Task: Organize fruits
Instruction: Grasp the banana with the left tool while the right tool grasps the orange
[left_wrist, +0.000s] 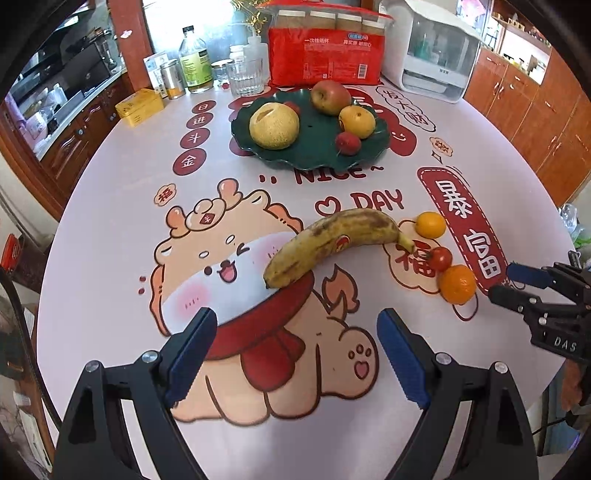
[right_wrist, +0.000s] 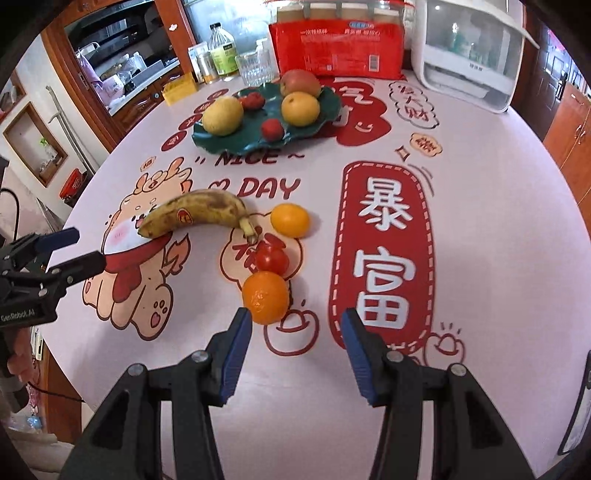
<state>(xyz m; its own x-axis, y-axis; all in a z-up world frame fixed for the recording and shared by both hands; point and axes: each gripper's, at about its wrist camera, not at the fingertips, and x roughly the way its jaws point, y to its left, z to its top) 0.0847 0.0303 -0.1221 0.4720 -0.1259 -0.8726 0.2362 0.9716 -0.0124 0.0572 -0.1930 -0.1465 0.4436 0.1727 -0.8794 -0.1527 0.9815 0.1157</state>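
Note:
A spotted banana (left_wrist: 332, 245) (right_wrist: 195, 216) lies on the table's middle, with a yellow-orange citrus (left_wrist: 430, 224) (right_wrist: 290, 220), a cherry tomato (left_wrist: 440, 258) (right_wrist: 271, 258) and an orange (left_wrist: 457, 284) (right_wrist: 265, 297) beside its stem. A dark green plate (left_wrist: 280, 155) (right_wrist: 236, 142) farther back holds a pear, an apple, a yellow fruit and small red fruits. My left gripper (left_wrist: 297, 354) (right_wrist: 85, 247) is open and empty, just short of the banana. My right gripper (right_wrist: 295, 350) (left_wrist: 498, 282) is open and empty, its left finger next to the orange.
At the back stand a red pack of paper cups (left_wrist: 325, 55), a white appliance (left_wrist: 436, 55), a glass (left_wrist: 245, 77), bottles (left_wrist: 194, 62) and a yellow box (left_wrist: 139, 107). Wooden cabinets (left_wrist: 535, 110) flank the table. The tablecloth (left_wrist: 110, 221) is printed with cartoons.

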